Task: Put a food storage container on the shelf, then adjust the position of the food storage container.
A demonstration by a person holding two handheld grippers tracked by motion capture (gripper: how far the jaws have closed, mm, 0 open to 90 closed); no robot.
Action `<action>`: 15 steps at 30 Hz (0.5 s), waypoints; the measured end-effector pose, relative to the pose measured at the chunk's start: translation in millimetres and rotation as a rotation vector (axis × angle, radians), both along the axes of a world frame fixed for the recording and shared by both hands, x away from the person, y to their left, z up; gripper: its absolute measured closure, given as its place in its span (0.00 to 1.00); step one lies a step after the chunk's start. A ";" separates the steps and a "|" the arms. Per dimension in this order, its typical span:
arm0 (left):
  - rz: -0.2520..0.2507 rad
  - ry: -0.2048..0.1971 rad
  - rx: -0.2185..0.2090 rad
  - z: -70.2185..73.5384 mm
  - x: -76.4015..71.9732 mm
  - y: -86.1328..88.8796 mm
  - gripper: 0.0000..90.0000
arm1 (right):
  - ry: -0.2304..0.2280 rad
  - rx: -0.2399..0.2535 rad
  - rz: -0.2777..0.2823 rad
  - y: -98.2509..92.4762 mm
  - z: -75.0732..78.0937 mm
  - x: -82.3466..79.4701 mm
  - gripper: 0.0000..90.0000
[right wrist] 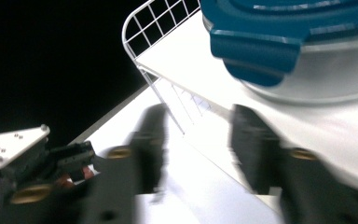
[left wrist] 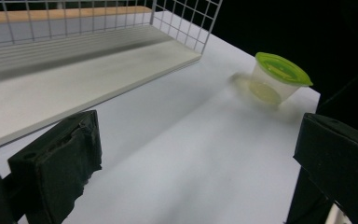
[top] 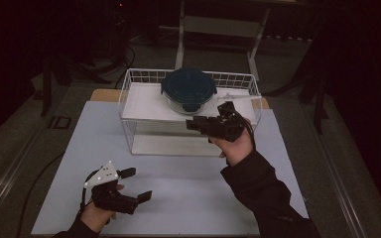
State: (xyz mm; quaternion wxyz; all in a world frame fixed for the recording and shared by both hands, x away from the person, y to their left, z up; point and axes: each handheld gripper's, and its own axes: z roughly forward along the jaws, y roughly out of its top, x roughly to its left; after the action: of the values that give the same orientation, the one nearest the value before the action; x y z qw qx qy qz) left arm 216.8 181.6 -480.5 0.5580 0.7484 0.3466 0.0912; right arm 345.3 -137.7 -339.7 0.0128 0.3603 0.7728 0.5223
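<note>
Right tool (top: 204, 126) raised at the front edge of the white wire rack's (top: 129, 94) upper shelf, jaws parted about halfway, nothing between them, touching nothing. Round glass container with dark blue clip-on lid (top: 188, 90) resting on that shelf, just beyond the jaws and apart from them.

Left tool (top: 138, 184) low over the pale blue table (top: 178, 188), near the front left, jaws spread wide and empty. Small clear tub with green lid (left wrist: 277, 79) standing near a table corner, well ahead of the left tool in the left gripper view.
</note>
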 end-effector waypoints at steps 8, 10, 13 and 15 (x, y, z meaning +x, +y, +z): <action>-0.014 -0.051 0.000 -2.4 -3.6 -0.9 0.00 | -0.090 0.021 0.027 -32.1 -17.3 -28.7 0.21; -0.015 -0.049 0.002 -3.7 -3.8 -1.4 0.00 | -0.122 0.028 0.029 -43.0 -19.9 -36.8 0.21; -0.016 -0.037 -0.005 -6.0 -2.8 -0.5 0.00 | -0.167 0.031 0.034 -59.5 -23.4 -48.5 0.20; -0.012 -0.037 -0.009 -7.0 -2.5 -0.5 0.00 | -0.182 0.053 0.031 -70.7 -26.1 -56.4 0.17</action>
State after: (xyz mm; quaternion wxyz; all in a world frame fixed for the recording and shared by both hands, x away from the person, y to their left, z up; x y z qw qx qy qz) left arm 214.3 181.2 -487.5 0.5681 0.7462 0.3324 0.1000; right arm 289.0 -208.4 -365.8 0.0655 0.2996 0.7598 0.5733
